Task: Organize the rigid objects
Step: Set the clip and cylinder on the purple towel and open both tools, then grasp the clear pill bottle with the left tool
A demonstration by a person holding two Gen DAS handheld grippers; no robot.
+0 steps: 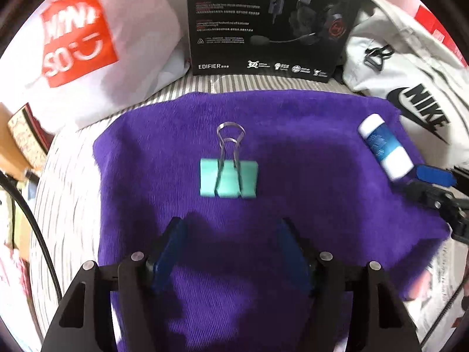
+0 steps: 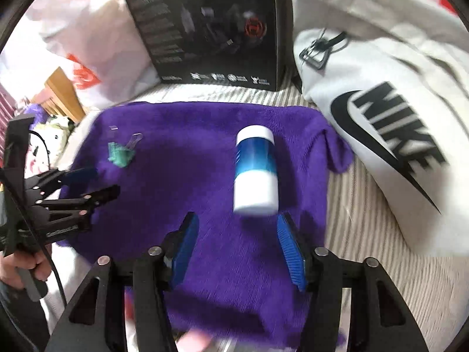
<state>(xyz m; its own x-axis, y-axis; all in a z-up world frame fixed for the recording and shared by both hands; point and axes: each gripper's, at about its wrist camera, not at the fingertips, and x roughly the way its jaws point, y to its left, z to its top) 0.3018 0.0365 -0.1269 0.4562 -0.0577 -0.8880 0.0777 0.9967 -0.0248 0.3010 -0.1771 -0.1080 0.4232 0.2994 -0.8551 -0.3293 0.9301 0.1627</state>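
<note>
Both tongs are held apart, empty: the green binder clip (image 1: 228, 178) is seen ahead of the left tongs (image 1: 231, 252), the blue-and-white bottle (image 2: 255, 170) just ahead of the right tongs (image 2: 239, 249).

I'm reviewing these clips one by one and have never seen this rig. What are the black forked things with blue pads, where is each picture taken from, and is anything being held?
There is no robot here. A person holds a hand-held two-finger tool in each hand, and a fisheye camera on each looks forward along its fingers.

In the left wrist picture, the left tool is open and empty, facing a mint-green metal binder clip on a purple fuzzy cloth.

In the right wrist picture, the right tool is open and empty, just short of a white and blue plastic bottle lying on that cloth.

Behind stand a black headset box and a white Nike bag.
</note>
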